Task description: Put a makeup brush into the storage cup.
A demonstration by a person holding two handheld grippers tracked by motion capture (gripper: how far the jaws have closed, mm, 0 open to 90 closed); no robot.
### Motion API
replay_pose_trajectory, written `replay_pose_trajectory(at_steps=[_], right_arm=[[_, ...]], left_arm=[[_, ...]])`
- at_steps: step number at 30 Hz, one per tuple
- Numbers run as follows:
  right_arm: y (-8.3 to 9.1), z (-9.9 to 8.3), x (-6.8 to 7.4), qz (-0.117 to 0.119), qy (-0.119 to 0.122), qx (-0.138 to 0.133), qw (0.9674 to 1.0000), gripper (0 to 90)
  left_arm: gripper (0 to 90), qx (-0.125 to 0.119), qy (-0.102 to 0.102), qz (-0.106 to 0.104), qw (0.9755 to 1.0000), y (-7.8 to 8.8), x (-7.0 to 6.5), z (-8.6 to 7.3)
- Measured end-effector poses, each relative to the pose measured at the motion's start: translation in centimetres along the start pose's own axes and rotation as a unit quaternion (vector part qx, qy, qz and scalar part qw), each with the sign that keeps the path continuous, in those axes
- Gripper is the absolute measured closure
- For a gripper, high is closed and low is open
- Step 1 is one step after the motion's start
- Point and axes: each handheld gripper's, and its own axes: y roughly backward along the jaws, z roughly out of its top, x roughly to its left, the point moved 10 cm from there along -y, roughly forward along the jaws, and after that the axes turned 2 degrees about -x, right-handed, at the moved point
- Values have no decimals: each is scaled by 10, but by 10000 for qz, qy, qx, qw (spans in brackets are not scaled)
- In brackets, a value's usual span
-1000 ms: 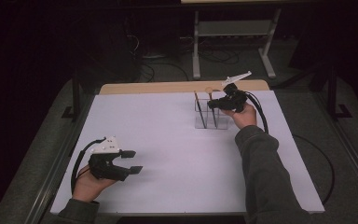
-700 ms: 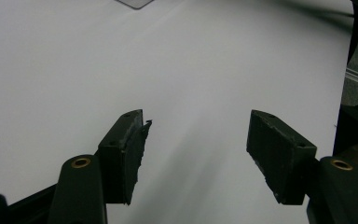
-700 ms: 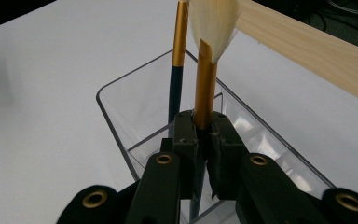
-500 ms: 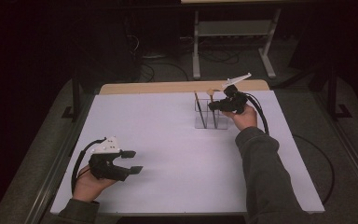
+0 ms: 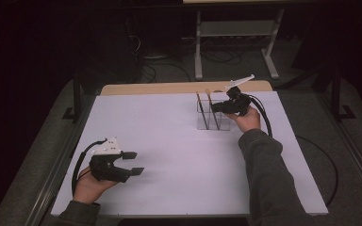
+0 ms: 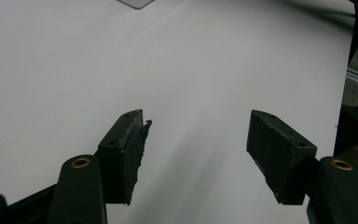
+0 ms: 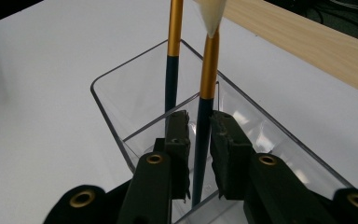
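R hand-held gripper [image 7: 199, 154] sits at the clear holder [image 7: 116, 126] near the counter's [image 5: 169, 141] far edge w/ 1 brush [image 7: 204, 116] btwn its pads; jaws have just been opening, a thin gap shows each side of the handle, so no grip. That brush stands in the holder's near compartment, a 2nd brush [image 7: 171, 70] in the one behind. L hand-held gripper [image 6: 196, 154] is open wide over bare counter at the near-left, nothing btwn its pads.

Two brushes [image 7: 205, 84], upright, clear holder [image 7: 121, 121]
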Motion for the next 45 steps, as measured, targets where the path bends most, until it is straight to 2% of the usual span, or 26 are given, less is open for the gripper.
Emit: replay_pose_trajectory(at_steps=[23,45], right_arm=[[22,-9,3,-10,5,-175,9998,663],[38,-20,18,57,90,-165,9998,576]], left_arm=[[356,12,11,35,10000,-1,1,-1],[335,41,63,96,9999,-1,5,-4]])
